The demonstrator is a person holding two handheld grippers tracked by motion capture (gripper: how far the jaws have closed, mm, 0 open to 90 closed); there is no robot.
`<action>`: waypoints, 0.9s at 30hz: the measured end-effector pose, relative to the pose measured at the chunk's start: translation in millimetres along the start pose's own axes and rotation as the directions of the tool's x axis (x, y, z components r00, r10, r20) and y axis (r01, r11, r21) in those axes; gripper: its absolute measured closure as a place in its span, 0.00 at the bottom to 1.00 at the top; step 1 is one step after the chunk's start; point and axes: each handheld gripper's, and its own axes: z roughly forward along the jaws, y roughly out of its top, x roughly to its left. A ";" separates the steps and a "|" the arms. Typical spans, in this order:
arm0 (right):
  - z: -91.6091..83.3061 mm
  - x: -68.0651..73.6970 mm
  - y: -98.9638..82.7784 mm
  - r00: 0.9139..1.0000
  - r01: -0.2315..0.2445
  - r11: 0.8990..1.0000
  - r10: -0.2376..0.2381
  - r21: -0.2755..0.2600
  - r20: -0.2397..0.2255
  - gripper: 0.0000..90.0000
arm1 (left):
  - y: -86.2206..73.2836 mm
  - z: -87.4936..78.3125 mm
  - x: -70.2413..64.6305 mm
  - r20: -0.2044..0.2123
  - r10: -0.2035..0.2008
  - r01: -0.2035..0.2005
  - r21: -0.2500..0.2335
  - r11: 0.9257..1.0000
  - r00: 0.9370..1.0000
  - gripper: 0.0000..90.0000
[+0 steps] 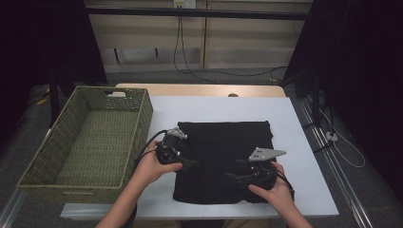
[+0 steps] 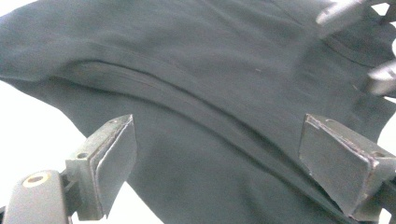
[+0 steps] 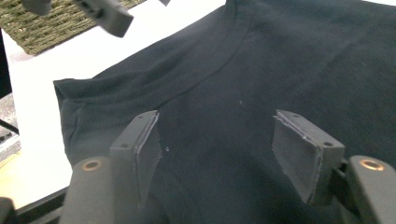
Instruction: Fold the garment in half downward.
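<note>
A folded black garment (image 1: 223,159) lies flat on the white counter (image 1: 294,142), centred and toward the near edge. In the high view, the left gripper (image 1: 192,164) sits over the garment's left edge and the right gripper (image 1: 232,175) over its near right part, each held by a hand entering from the near side. The left gripper view shows detail the high view lacks: a curved seam or fold crossing the cloth, with the fingers (image 2: 114,158) spread wide above the fabric and nothing between them. The right gripper view shows the curved neckline seam, the fingers (image 3: 299,151) likewise spread and clear of the cloth, and the other gripper blurred at the far left. The high view alone shows the woven green basket (image 1: 142,118) standing just left of the garment, partly on the counter. Beyond lie a wooden tabletop edge, grey floor, trailing cables and dark curtains on both sides.
</note>
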 end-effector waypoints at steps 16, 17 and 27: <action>31.2 15.0 11.3 0.999 0.044 0.999 -0.044 0.030 -0.013 0.29 | 22.0 6.2 31.6 -0.085 -0.025 0.025 -0.004 1.000 0.996 0.13; 32.3 16.3 11.7 0.999 0.047 0.998 -0.047 0.031 -0.013 0.29 | 24.0 5.8 33.0 -0.091 -0.022 0.022 -0.008 1.000 0.996 0.13; 42.5 29.8 9.9 0.998 0.058 0.997 -0.058 0.045 -0.012 0.27 | 39.2 7.5 45.1 -0.100 -0.040 0.038 -0.022 0.999 0.994 0.12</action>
